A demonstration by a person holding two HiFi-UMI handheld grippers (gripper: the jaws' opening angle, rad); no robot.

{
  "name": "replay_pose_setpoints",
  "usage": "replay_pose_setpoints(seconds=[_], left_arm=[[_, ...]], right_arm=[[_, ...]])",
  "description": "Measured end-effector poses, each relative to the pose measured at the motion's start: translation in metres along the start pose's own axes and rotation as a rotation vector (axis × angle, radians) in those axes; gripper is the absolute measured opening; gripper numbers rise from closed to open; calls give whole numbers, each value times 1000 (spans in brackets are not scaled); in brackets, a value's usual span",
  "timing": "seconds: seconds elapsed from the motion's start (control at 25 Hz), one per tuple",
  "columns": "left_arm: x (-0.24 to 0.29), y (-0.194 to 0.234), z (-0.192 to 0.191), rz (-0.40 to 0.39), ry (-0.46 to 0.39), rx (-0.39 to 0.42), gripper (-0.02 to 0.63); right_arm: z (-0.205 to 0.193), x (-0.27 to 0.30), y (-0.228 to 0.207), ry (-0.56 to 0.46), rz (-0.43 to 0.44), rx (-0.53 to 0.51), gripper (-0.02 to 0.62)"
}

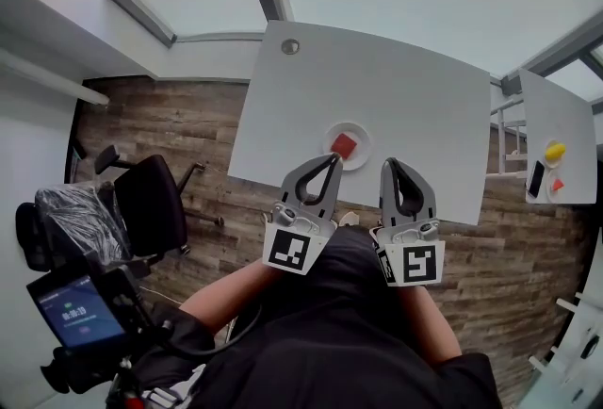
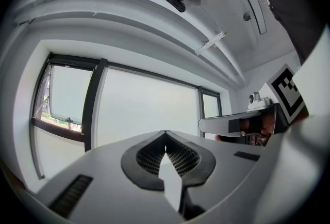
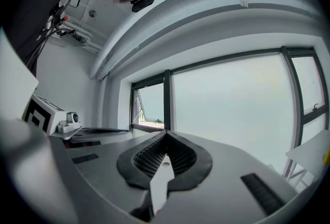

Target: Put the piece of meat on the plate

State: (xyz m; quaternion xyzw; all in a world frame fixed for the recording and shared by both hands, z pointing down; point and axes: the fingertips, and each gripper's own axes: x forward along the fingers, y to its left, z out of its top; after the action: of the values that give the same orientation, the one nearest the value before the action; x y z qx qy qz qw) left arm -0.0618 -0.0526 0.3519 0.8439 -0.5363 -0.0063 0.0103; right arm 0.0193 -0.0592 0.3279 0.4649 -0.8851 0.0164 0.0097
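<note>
Your left gripper, right gripper: jaws together, nothing held. Meat lies on plate, just beyond, on table.

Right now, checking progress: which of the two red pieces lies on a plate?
The larger red piece, on the round white plate on the big table. The smaller red piece lies bare on the side table beside a yellow object.
</note>
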Motion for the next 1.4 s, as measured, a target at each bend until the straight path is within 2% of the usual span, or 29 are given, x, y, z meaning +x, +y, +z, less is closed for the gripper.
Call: replay_pose_setpoints(seconds=[0.36,0.68,1.4], left_arm=[[0,4,0,26,5,1,6],[-3,3,-2,30,10,-4,6],[-2,-11,-11,-26,38,-37,6]], right_arm=[[-1,5,0,4,20,-10,5],[-9,3,2,47,16,-27,5],[-9,-12,4,49,-18,-25,5]])
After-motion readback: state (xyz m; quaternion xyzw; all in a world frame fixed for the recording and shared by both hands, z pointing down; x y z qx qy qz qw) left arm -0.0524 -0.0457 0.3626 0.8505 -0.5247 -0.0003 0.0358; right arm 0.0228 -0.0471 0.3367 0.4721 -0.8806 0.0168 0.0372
